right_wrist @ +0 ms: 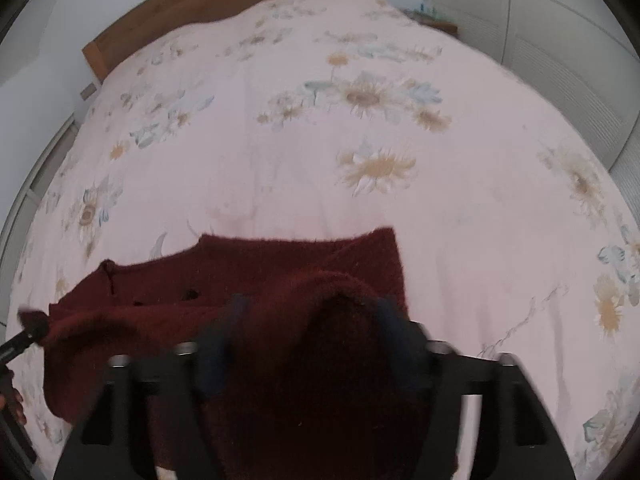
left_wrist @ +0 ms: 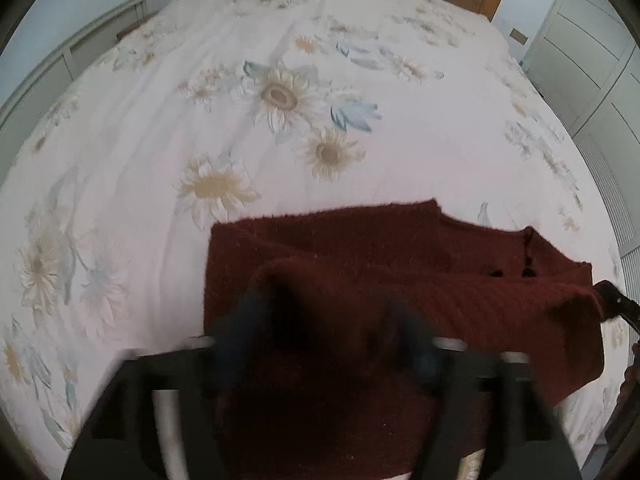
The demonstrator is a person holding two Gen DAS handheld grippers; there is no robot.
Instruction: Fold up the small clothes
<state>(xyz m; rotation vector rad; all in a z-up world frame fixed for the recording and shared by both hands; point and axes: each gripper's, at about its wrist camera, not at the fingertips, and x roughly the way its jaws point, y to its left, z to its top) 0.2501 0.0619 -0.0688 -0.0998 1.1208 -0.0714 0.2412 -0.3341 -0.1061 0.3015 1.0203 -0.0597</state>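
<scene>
A dark red knitted sweater [left_wrist: 400,248] lies on the bed near its front edge, with its lower part folded up over the body. In the left wrist view my left gripper [left_wrist: 324,320] stands with its blue-padded fingers [left_wrist: 236,320] wide apart over the sweater's left fold, a hump of fabric between them, blurred. In the right wrist view the sweater [right_wrist: 240,268] shows the same fold. My right gripper [right_wrist: 312,320] is open too, its fingers [right_wrist: 394,328] astride the hump at the right end. No pad visibly presses on the knit.
The bed cover [left_wrist: 280,160] is white with a sunflower print and stretches far behind the sweater. A wooden headboard [right_wrist: 200,12] stands at the far end, and white wardrobe doors [left_wrist: 592,64] run along the right side. A hand [right_wrist: 12,400] shows at the left edge.
</scene>
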